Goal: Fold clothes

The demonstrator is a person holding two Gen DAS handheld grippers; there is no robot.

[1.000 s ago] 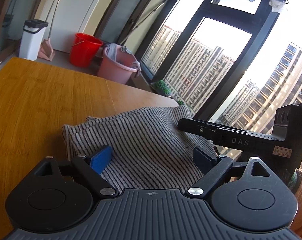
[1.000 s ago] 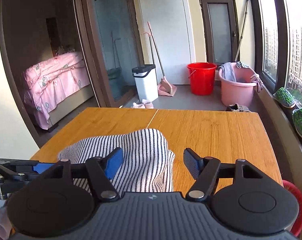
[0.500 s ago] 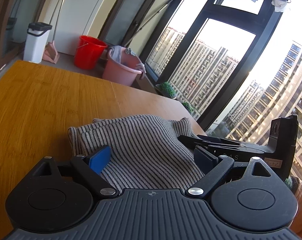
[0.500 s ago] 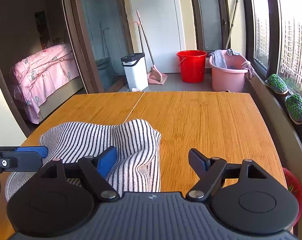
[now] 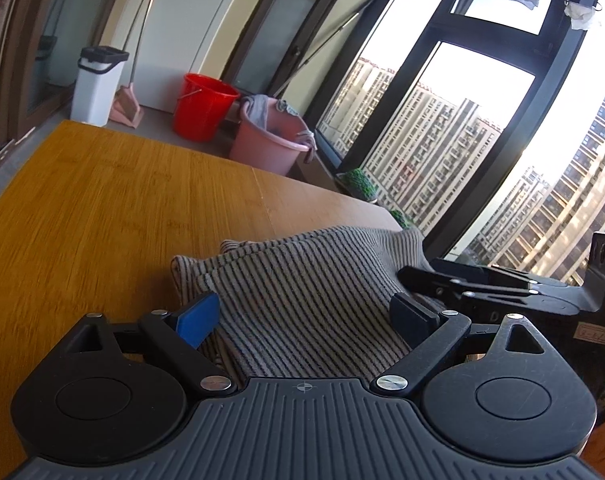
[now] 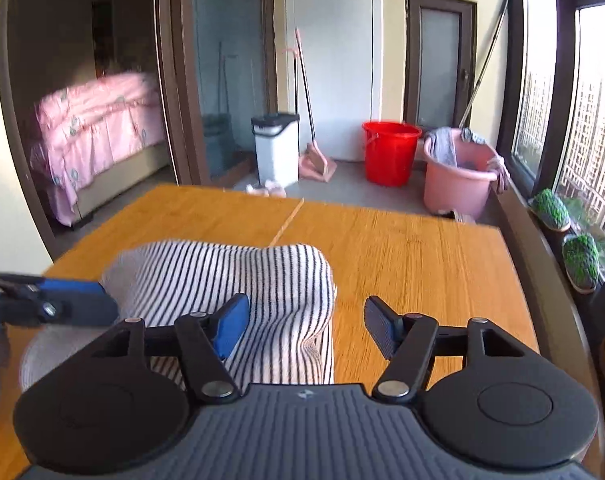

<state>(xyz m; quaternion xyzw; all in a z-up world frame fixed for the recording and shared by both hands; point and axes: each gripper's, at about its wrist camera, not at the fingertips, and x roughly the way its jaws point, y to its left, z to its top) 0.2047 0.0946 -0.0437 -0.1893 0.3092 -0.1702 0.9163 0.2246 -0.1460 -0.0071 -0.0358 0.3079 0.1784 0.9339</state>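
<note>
Striped garment (image 6: 238, 280) lies bunched, layers doubled, at table's (image 5: 102, 208) near edge. Over 1 s both cameras rose, pulled back: left gripper (image 5: 306, 316), right gripper (image 6: 304, 322) released, jaws spread, grasping nothing. Fold seemingly laid.

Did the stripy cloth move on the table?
Yes. In the right wrist view the striped cloth has slid right: its edge now lies past the table seam, where earlier it stopped short.

Strong daylight pours through the tall window (image 5: 454, 128), blowing out the sky and warming the desk (image 5: 114, 200), while fisheye bending curves the edges and motion blur softens the right wrist view.
</note>
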